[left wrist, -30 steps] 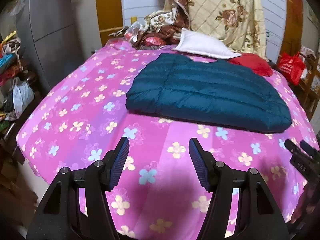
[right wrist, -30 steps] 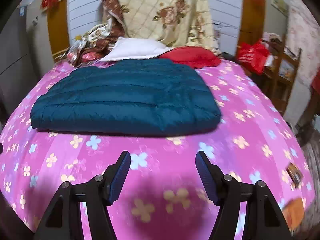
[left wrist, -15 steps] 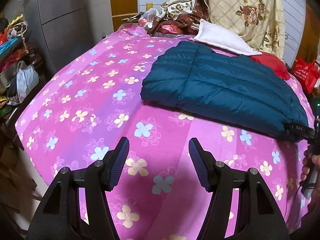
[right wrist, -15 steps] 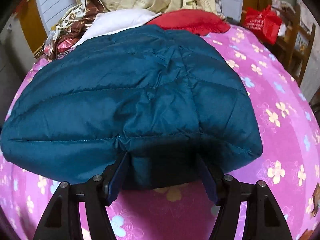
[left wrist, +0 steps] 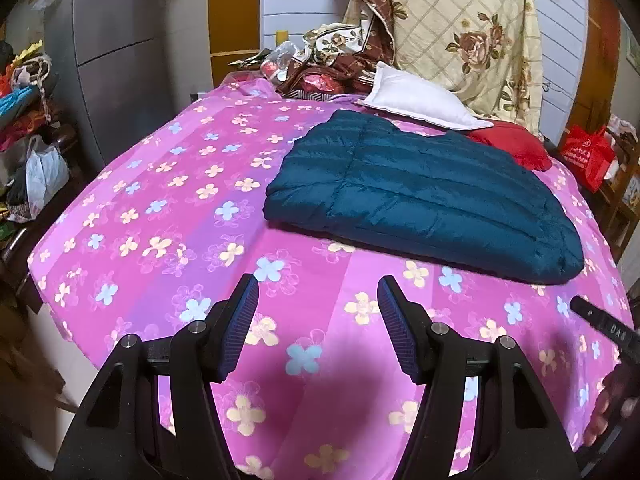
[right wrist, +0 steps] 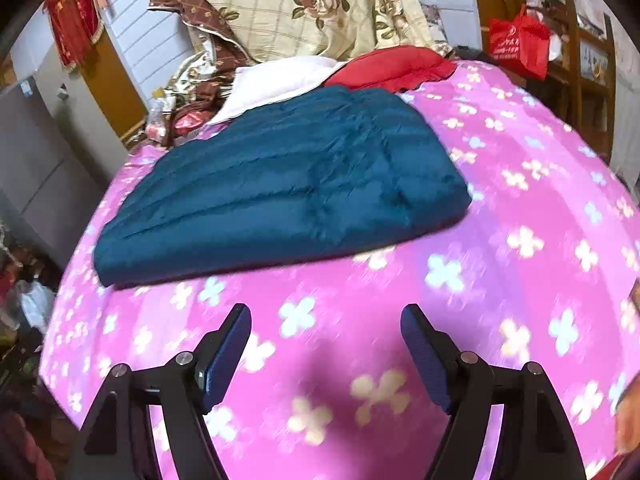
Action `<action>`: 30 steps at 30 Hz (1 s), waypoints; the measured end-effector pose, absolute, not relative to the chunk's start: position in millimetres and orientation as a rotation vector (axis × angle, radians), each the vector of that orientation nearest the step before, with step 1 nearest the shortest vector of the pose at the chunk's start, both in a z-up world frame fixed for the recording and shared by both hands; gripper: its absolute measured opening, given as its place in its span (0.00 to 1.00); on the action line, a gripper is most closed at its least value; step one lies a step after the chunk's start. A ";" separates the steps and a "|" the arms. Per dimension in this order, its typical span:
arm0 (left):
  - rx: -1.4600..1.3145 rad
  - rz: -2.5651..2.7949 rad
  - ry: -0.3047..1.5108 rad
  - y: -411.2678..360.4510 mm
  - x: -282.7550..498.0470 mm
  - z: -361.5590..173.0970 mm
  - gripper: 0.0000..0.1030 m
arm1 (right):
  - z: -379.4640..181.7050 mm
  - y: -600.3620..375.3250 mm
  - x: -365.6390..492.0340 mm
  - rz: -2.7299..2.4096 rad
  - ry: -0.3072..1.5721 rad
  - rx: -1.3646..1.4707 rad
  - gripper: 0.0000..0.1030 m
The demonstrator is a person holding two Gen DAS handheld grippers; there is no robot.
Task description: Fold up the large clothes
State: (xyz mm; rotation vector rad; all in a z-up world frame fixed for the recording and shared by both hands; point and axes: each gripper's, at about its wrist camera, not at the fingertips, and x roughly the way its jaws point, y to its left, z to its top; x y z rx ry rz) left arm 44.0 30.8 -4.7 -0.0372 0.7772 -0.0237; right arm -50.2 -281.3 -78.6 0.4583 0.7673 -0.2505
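My right claw (right wrist: 326,346) has let go of the folded teal jacket (right wrist: 288,184) and backed away; it gapes empty, its view blurred. My left claw (left wrist: 316,320) gapes too. The jacket lies on the bed (left wrist: 160,216), just before the white pillow (left wrist: 420,100).

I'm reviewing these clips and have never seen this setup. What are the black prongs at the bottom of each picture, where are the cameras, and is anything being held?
No robot here: a person holds a two-finger tool in each hand, each with a fisheye camera looking forward along its fingers. The prongs are those fingers. One picture comes from the left tool, the other from the right tool. Both are open and hold nothing. On the pink flowered bedsheet lies a folded dark teal puffer jacket. Behind it are a white pillow and a red cushion. The right tool's picture is motion-blurred.
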 end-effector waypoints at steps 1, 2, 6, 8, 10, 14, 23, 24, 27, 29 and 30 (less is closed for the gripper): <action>-0.034 -0.026 0.777 30.0 42.0 -3.7 0.60 | -79.4 -278.0 -53.7 -0.243 0.771 0.467 0.73; -0.033 -0.030 0.776 29.7 39.8 -2.4 0.60 | -79.7 -276.5 -55.4 -0.242 0.769 0.471 0.73; -0.038 -0.033 0.778 31.1 36.0 -0.5 0.60 | -79.7 -272.8 -60.8 -0.248 0.765 0.468 0.73; -0.037 -0.029 0.781 31.2 35.3 -1.4 0.60 | -79.0 -273.6 -62.7 -0.247 0.760 0.474 0.73; -0.041 -0.028 0.791 31.5 34.6 -2.9 0.60 | -78.8 -274.1 -64.3 -0.246 0.759 0.477 0.73; -0.039 -0.030 0.815 29.0 37.5 -8.2 0.61 | -82.1 -281.4 -63.8 -0.245 0.760 0.500 0.73; -0.027 -0.023 0.853 24.8 58.0 -22.8 0.61 | -93.9 -295.7 -55.5 -0.253 0.781 0.524 0.73; -0.028 -0.021 0.856 24.5 60.6 -24.1 0.61 | -95.0 -298.0 -54.3 -0.256 0.782 0.526 0.73; -0.028 -0.010 0.872 24.5 69.7 -30.7 0.61 | -98.6 -307.9 -51.1 -0.274 0.788 0.531 0.73; -0.026 0.001 0.880 25.2 74.9 -35.2 0.61 | -101.5 -315.2 -48.9 -0.287 0.793 0.538 0.73; -0.022 0.009 0.886 25.4 79.0 -38.4 0.61 | -103.1 -318.9 -47.8 -0.293 0.795 0.545 0.73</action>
